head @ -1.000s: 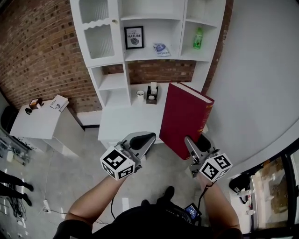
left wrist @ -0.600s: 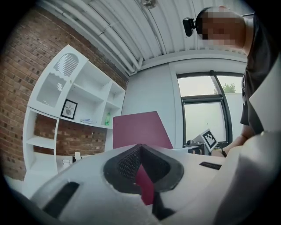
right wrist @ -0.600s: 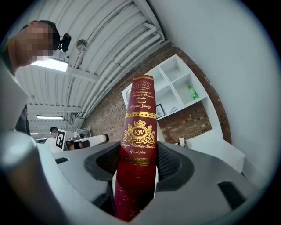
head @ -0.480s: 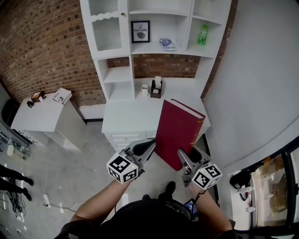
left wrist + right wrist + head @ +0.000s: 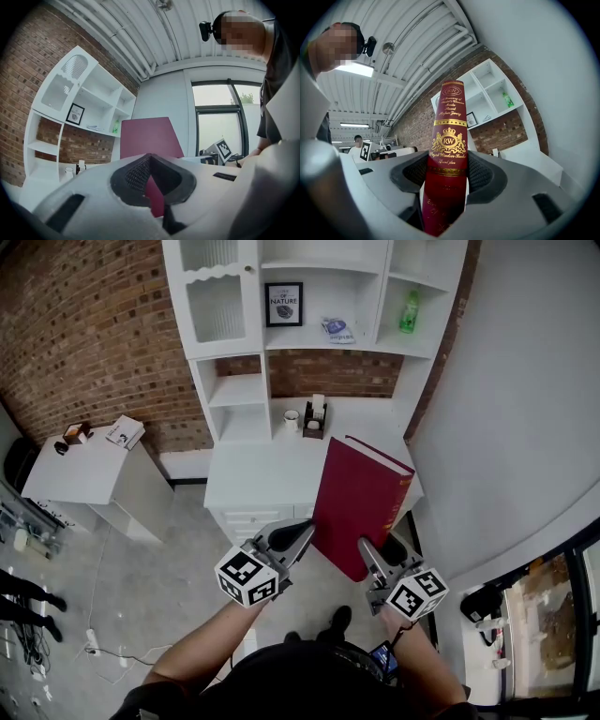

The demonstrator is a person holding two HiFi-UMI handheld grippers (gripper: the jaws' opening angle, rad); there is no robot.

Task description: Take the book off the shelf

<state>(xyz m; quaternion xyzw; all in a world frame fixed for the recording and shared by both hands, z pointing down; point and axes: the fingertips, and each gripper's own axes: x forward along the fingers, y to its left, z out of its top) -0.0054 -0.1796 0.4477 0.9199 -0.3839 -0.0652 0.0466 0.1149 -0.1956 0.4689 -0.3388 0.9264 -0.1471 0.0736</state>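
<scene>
A large dark red book (image 5: 361, 502) with gilt lettering on its spine stands upright in the air over the front of the white desk (image 5: 253, 484), below the white shelf unit (image 5: 225, 352). My right gripper (image 5: 372, 551) is shut on the lower spine; in the right gripper view the book (image 5: 447, 140) sits squeezed between both pads. My left gripper (image 5: 302, 529) has its jaws together, its tip at the lower left edge of the cover. In the left gripper view the book (image 5: 147, 136) rises broadside just behind the left gripper (image 5: 149, 158).
On the shelves are a framed picture (image 5: 283, 304), a small blue booklet (image 5: 334, 329) and a green bottle (image 5: 408, 311). A mug (image 5: 292, 415) and a dark holder (image 5: 315, 416) stand at the desk's back. A white side table (image 5: 84, 479) is at the left, a grey wall (image 5: 506, 427) at the right.
Over the second, both grippers and the book came down and back toward me, away from the shelves. In the last half second nothing has visibly moved.
</scene>
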